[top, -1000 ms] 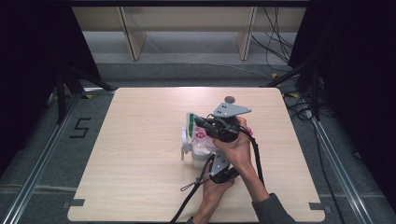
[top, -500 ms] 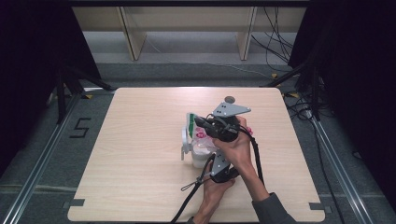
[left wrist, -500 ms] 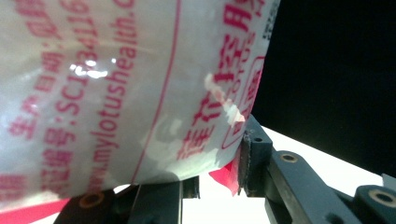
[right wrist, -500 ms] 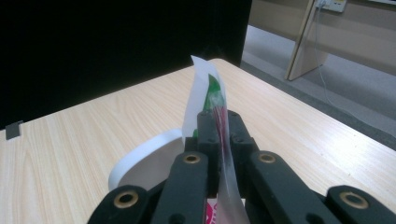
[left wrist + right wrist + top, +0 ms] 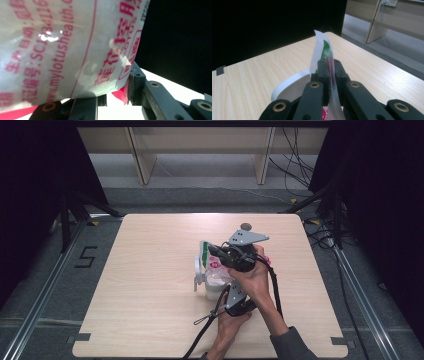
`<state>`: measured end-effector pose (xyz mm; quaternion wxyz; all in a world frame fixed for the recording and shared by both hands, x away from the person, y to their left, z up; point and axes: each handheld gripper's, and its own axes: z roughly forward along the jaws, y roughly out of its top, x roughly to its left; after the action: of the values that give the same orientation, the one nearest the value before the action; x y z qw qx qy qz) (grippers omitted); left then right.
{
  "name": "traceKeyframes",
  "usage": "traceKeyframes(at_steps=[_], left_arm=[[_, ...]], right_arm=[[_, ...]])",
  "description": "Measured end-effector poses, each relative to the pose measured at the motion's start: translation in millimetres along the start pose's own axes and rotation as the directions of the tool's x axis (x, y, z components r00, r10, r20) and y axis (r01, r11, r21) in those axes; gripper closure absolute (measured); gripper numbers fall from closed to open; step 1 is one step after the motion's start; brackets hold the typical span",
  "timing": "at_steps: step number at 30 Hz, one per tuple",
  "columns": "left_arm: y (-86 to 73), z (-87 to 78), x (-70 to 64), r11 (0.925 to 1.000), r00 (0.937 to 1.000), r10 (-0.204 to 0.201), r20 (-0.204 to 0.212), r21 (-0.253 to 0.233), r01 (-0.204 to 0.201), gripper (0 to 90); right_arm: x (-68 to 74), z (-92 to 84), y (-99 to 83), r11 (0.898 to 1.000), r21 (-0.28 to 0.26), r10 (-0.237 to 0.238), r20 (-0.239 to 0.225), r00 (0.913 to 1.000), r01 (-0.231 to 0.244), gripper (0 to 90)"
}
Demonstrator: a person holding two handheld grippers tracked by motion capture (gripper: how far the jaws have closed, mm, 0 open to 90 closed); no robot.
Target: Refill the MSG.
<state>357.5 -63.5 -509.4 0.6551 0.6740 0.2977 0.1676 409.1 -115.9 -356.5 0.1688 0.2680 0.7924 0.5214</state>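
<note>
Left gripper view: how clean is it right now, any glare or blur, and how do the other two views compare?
Left gripper view: the bag sits so close that its red print is soft, with small glare spots on the film and black behind. Right gripper view: the right tool and the bag's edge are sharp, the far shelving softer. High view: the table is evenly lit, its surroundings dark.

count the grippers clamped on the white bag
2: the right gripper pinches the white bag by its top edge; the left gripper grips its lower part, near the table centre.
</note>
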Motion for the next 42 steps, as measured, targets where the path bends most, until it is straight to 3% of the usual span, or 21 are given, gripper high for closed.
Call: traceKeyframes(at_steps=[3,7,8,11,14,15,16,18,20,22,23,24,28,29,42], left_arm=[[-0.7,0.1,0.4,0.9999,1.0000,-0.001,-0.006,0.011,0.001,72.7],[0.6,-1.0,-0.6,1.0000,1.0000,0.002,-0.005,0.000,-0.002,72.8],[0.7,-1.1,-0.7,1.0000,1.0000,0.003,-0.006,0.005,-0.003,72.8],[-1.0,0.0,0.0,1.0000,1.0000,-0.003,-0.004,0.006,0.003,72.8],[0.2,-1.1,-0.4,1.0000,1.0000,-0.002,-0.004,0.002,0.002,72.8],[0.5,-0.8,-0.5,1.0000,1.0000,-0.003,-0.001,0.001,0.003,72.8],[0.3,-0.5,-0.5,1.0000,1.0000,-0.001,-0.002,0.006,0.001,72.8],[-1.1,-0.1,-0.2,0.9999,1.0000,-0.001,-0.005,0.010,0.001,72.7],[-0.6,-0.6,-0.1,1.0000,1.0000,-0.001,-0.003,0.005,0.001,72.8],[0.3,-0.4,-0.2,1.0000,1.0000,-0.002,-0.001,0.004,0.002,72.8],[-0.1,-0.3,-0.3,1.0000,1.0000,0.001,-0.001,0.006,-0.001,72.8],[-0.5,-0.3,-0.2,1.0000,1.0000,0.002,-0.002,0.009,-0.002,72.8],[0.2,-0.6,-0.2,1.0000,1.0000,-0.001,0.000,0.005,0.001,72.9],[0.2,-0.5,-0.5,1.0000,1.0000,-0.003,0.001,0.002,0.003,72.9],[-0.1,-0.8,-0.5,1.0000,1.0000,-0.003,-0.001,0.005,0.003,72.9]], right_arm=[[-1.1,2.2,-1.2,1.000,0.000,-0.015,0.010,0.9998,0.015,88.1],[0.3,0.9,-0.1,1.000,-0.005,0.002,-0.003,1.0000,-0.002,88.1],[1.3,1.2,-0.1,1.000,-0.026,-0.004,0.023,0.9997,0.004,88.1],[0.3,3.7,-1.2,1.000,0.001,-0.021,0.000,0.9998,0.021,88.1],[-0.3,1.9,-0.9,1.000,-0.010,0.011,-0.008,0.9999,-0.011,88.1],[-1.5,-0.4,0.0,1.000,-0.006,-0.026,0.010,0.9996,0.026,88.1],[0.7,1.6,-0.6,1.000,-0.028,-0.008,0.018,0.9998,0.008,88.1],[-1.7,2.2,-1.2,1.000,-0.002,-0.024,0.012,0.9996,0.024,88.1],[-1.4,2.8,-2.0,1.000,-0.009,0.010,0.006,0.9999,-0.010,88.1],[0.2,1.3,-0.8,1.000,-0.013,0.006,-0.003,1.0000,-0.006,88.1],[-0.8,1.2,-0.4,0.999,-0.020,-0.028,0.015,0.9995,0.028,88.1],[-0.3,1.1,-0.7,1.000,-0.001,-0.017,0.011,0.9998,0.017,88.1],[0.9,1.3,-1.2,1.000,-0.013,0.017,-0.007,0.9998,-0.017,88.1],[0.7,0.9,-0.5,1.000,-0.009,-0.007,-0.002,1.0000,0.007,88.1],[-0.1,1.9,-0.9,1.000,-0.007,0.002,-0.011,0.9999,-0.002,88.1]])
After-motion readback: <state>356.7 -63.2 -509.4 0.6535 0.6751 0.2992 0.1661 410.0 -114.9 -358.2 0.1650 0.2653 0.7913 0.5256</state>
